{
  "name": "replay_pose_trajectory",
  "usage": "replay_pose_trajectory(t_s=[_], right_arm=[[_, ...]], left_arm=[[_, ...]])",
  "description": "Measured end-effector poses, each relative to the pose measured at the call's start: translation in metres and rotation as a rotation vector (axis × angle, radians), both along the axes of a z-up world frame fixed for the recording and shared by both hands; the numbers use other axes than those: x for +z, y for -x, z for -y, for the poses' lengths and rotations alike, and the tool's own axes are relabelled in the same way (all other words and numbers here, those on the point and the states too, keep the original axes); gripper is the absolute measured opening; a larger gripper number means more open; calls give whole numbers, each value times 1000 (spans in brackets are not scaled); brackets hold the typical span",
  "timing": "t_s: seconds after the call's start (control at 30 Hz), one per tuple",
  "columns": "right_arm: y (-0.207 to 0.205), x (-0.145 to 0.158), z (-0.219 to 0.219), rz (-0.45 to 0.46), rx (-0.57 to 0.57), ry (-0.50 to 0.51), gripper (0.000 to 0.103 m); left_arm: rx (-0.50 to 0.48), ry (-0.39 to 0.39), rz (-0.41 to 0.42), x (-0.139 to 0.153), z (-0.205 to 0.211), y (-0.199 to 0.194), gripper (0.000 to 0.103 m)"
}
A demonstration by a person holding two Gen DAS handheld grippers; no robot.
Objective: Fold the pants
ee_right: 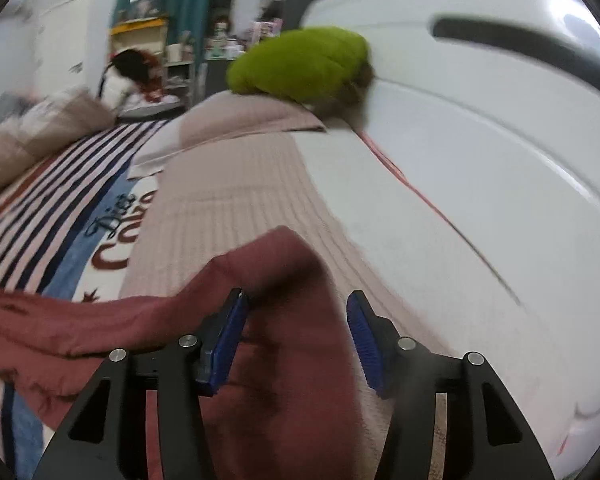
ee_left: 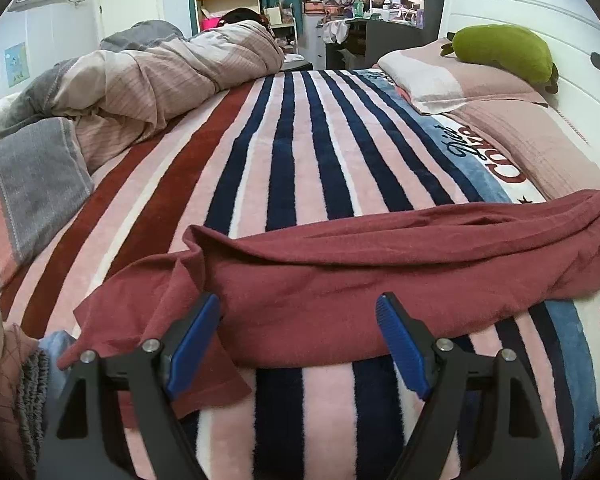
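One pair of red pants (ee_left: 340, 264) lies on the bed (ee_left: 284, 152); both tools, left (ee_left: 298, 308) and right (ee_right: 296, 306), gape wide over it, seemingly not gripping.

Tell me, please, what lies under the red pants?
The red pants lie on the striped blanket, reaching the pink bedspread on the right. What the cloth covers beneath cannot be seen.

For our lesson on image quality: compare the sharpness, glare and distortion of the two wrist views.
Left wrist view: sharp, blanket stripes crisp, fisheye bending at the edges. Right wrist view: motion-blurred, green plush and pants smeared, glare on the white headboard.
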State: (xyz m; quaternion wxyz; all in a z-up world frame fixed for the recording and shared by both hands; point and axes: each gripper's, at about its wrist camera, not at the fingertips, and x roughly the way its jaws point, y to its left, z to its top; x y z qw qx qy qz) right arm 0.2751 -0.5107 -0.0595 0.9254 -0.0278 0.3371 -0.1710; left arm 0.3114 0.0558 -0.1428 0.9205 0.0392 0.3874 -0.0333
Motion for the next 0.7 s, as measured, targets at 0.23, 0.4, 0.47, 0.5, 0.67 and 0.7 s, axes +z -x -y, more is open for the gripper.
replay_pose_trajectory(t_s=[0.23, 0.4, 0.47, 0.5, 0.67, 0.7], right_arm=[[34, 6, 11, 29, 5, -109, 58], [55, 4, -4, 36, 17, -125, 66], [60, 1, -8, 35, 16, -133, 66], [62, -1, -10, 31, 15, -139, 66], [65, -9, -17, 16, 7, -163, 66], [66, -11, -19, 17, -1, -163, 66]], left_arm=[[26, -29, -4, 8, -18, 11, 79], [37, -98, -65, -6, -36, 27, 81], [37, -147, -74, -13, -38, 30, 81], [35, -176, -80, -18, -38, 31, 81], [45, -254, -72, -30, -45, 27, 70], [51, -263, -59, -28, -48, 26, 48]])
